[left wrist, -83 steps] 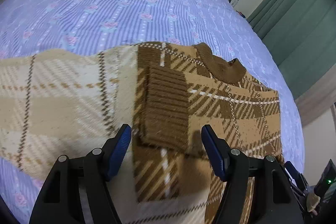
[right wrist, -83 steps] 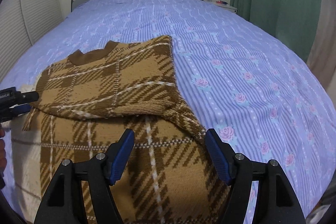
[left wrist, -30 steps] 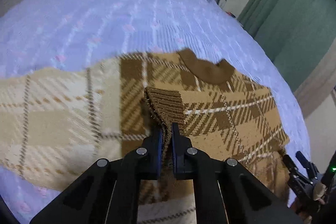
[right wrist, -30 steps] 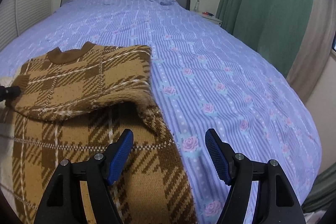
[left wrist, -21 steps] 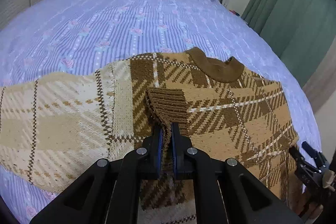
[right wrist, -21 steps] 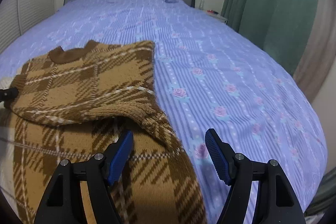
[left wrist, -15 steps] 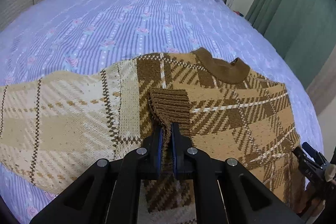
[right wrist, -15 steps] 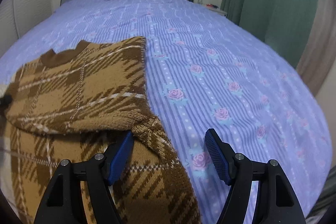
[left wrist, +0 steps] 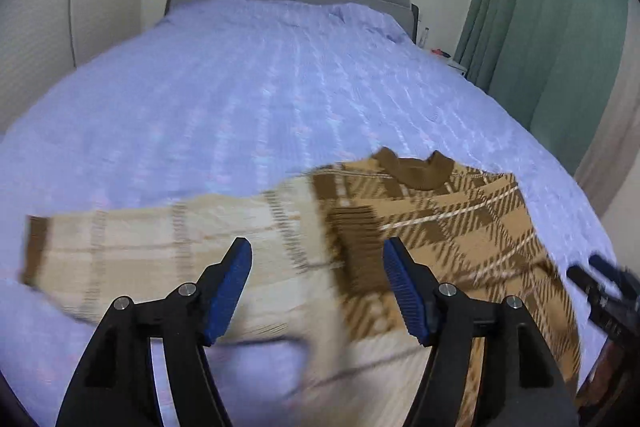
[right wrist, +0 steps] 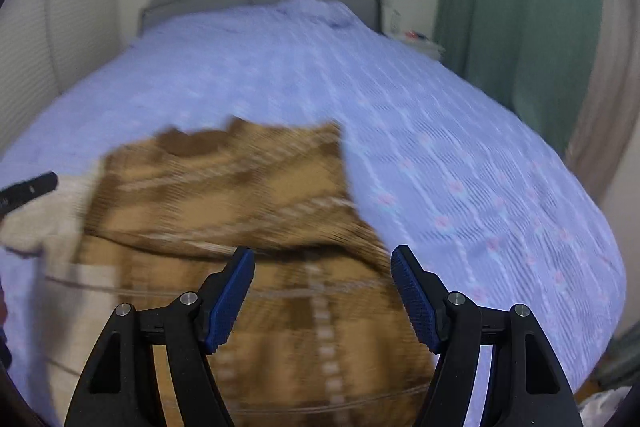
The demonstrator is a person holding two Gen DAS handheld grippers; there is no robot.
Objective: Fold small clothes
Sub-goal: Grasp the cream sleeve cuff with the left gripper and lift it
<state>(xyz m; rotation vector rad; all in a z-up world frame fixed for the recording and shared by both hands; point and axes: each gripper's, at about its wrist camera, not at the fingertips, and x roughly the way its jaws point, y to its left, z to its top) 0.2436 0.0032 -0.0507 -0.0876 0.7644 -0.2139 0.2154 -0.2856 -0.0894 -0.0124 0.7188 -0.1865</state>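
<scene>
Brown plaid knit sweater [left wrist: 460, 227] flat on lilac floral bedspread [left wrist: 248, 99], one sleeve apparently folded across its chest though blurred, left gripper [left wrist: 316, 291] spread wide and empty above it, right gripper [right wrist: 322, 295] likewise released over the hem

The plaid sweater [left wrist: 460, 223] is a coarse, matt knit with a ribbed cuff [left wrist: 356, 231]; the bedspread [left wrist: 256, 87] is thin puckered cloth; the left gripper [left wrist: 316, 287] is matt black plastic with ridged blue pads [left wrist: 230, 287]

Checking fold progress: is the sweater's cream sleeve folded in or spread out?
Spread out: the cream sleeve lies flat leftward on the bed, beyond the sweater.
</scene>
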